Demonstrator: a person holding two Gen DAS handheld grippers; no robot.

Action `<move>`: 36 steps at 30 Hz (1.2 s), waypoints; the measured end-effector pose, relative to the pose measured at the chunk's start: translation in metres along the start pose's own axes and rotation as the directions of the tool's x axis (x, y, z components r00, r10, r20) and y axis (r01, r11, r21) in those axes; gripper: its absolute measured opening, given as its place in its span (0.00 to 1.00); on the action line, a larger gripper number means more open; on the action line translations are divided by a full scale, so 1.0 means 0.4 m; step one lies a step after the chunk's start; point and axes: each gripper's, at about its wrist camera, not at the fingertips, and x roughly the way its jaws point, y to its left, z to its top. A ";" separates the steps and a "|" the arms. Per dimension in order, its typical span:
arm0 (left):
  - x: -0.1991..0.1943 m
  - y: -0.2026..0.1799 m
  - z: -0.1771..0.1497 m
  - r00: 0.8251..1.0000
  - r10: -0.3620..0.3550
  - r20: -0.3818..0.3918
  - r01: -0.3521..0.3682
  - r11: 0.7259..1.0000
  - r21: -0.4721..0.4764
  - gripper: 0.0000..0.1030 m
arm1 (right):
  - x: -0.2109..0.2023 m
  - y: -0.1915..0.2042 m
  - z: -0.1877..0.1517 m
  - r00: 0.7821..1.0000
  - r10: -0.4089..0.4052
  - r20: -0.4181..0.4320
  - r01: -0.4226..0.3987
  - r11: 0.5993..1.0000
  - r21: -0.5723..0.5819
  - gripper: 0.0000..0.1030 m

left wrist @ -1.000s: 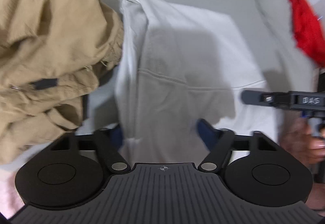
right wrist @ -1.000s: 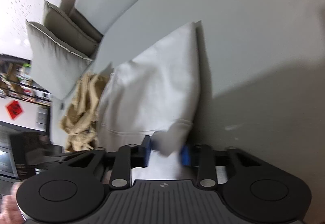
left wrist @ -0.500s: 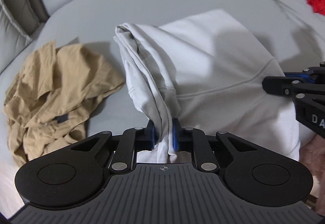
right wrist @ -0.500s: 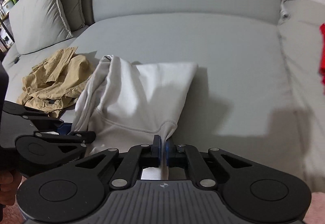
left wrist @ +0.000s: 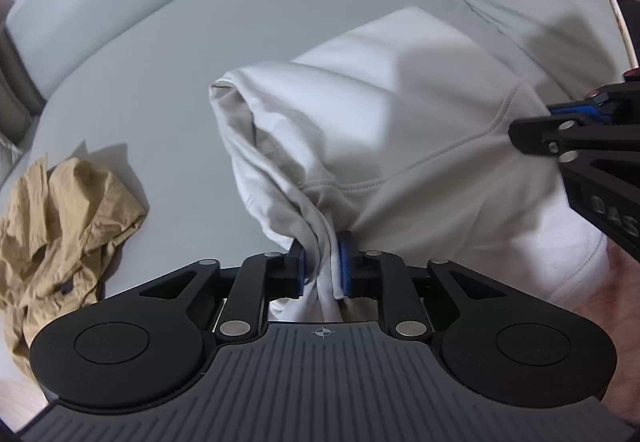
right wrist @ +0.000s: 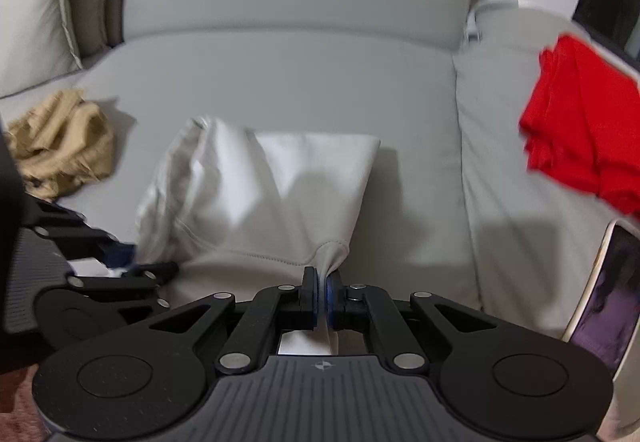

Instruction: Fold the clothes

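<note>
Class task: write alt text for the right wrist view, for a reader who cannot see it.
The right gripper pinches a gathered edge of a white garment lying on a grey sofa, its jaws easing apart slightly. The left gripper sits at that garment's left edge; a crumpled tan garment lies left, a red one right.

White hoodie [left wrist: 400, 129], tan shirt [left wrist: 60, 226], red garment [right wrist: 580, 121], pale grey sofa [right wrist: 280, 73].

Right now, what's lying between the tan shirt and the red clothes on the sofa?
In the right wrist view, the white hoodie lies between tan shirt and red clothes; otherwise bare sofa.
</note>
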 end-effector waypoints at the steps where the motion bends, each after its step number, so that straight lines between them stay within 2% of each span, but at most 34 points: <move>1: 0.000 0.002 -0.002 1.000 0.003 0.001 -0.003 1.000 0.001 0.32 | 0.016 -0.005 -0.006 1.000 0.004 -0.023 -0.004 1.000 0.007 0.14; 2: -0.002 0.007 -0.003 1.000 0.005 0.002 -0.005 1.000 -0.001 0.36 | 0.016 -0.011 -0.010 1.000 0.013 -0.028 -0.013 1.000 0.017 0.19; 4: -0.011 0.032 -0.010 1.000 -0.007 0.003 0.007 0.999 -0.037 0.42 | 0.010 -0.023 -0.017 0.999 0.030 -0.034 -0.029 0.999 0.039 0.22; 5: -0.020 0.048 -0.017 1.000 -0.010 0.005 0.011 0.998 -0.062 0.46 | 0.002 -0.029 -0.020 0.999 0.038 -0.034 -0.036 0.998 0.052 0.31; 7: -0.039 0.084 -0.033 1.000 -0.019 0.016 0.021 0.993 -0.112 0.47 | -0.030 -0.066 -0.020 0.996 0.085 -0.021 -0.083 0.992 0.097 0.44; 8: -0.046 0.091 -0.037 1.000 -0.021 0.021 0.024 0.992 -0.126 0.48 | -0.045 -0.083 -0.020 0.994 0.109 -0.004 -0.108 0.988 0.111 0.46; 11: -0.085 0.173 -0.070 0.996 -0.045 0.072 0.061 0.966 -0.250 0.53 | -0.073 -0.134 -0.019 0.985 0.169 0.031 -0.172 0.969 0.176 0.55; 12: -0.093 0.215 -0.082 0.994 -0.071 0.088 0.095 0.942 -0.321 0.53 | -0.078 -0.152 -0.020 0.981 0.188 0.042 -0.193 0.959 0.209 0.56; 14: -0.091 0.258 -0.089 0.988 -0.113 0.103 0.145 0.912 -0.385 0.57 | -0.070 -0.167 -0.015 0.976 0.213 0.053 -0.220 0.939 0.266 0.63; 18: -0.070 0.273 -0.087 0.978 -0.175 0.112 0.205 0.891 -0.404 0.63 | -0.035 -0.204 -0.014 0.962 0.265 0.066 -0.268 0.871 0.411 0.63; 22: -0.014 0.262 -0.077 0.965 -0.251 0.077 0.260 0.877 -0.403 0.64 | -0.002 -0.211 -0.023 0.945 0.323 0.048 -0.309 0.837 0.452 0.63; 26: 0.033 0.275 -0.068 0.931 -0.356 0.080 0.352 0.821 -0.448 0.66 | 0.023 -0.226 -0.032 0.932 0.359 0.044 -0.331 0.798 0.503 0.64; 27: 0.043 0.276 -0.066 0.922 -0.380 0.078 0.373 0.812 -0.448 0.67 | 0.037 -0.234 -0.037 0.923 0.381 0.047 -0.346 0.774 0.530 0.65; 32: 0.083 0.276 -0.055 0.897 -0.438 0.051 0.416 0.801 -0.431 0.69 | 0.090 -0.265 -0.048 0.897 0.439 0.057 -0.379 0.694 0.613 0.66; 36: 0.100 0.281 -0.047 0.871 -0.488 0.063 0.465 0.775 -0.428 0.71 | 0.119 -0.293 -0.054 0.866 0.490 0.098 -0.424 0.616 0.664 0.68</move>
